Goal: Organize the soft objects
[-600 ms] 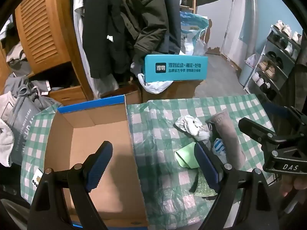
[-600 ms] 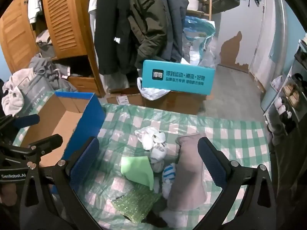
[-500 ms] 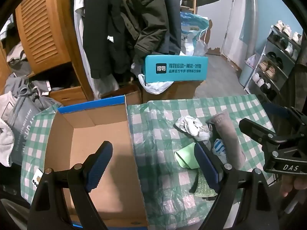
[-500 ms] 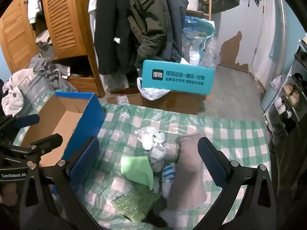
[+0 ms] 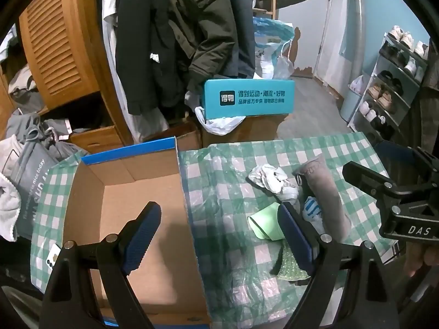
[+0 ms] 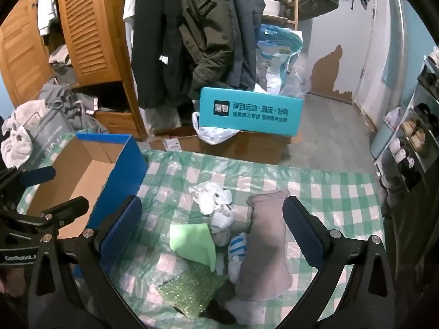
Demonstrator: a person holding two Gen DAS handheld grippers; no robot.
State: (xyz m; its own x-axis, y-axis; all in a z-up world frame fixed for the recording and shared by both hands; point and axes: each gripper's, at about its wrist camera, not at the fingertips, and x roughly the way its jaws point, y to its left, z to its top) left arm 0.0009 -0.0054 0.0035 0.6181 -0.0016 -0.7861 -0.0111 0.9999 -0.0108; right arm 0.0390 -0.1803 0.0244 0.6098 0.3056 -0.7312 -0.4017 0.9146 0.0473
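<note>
Both grippers, left (image 5: pixel 219 235) and right (image 6: pixel 211 233), gape empty; nothing boxed yet, so I'd grab the grey sock (image 6: pixel 267 244) for the cardboard box (image 5: pixel 131 200).

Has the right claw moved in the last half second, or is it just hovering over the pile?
No. In its own view the right claw frames the grey rolled cloth and blue-sided cardboard box exactly as before, open.

One open cardboard box (image 6: pixel 82 175) is sitting at the left of the frame. Lying in a pile at lower centre are one green cloth (image 6: pixel 193 242), one grey sock (image 6: pixel 267 246), one white bundle (image 6: pixel 211 197), one striped sock (image 6: pixel 237 246) and one bubble-wrap sheet (image 6: pixel 192 290).
</note>
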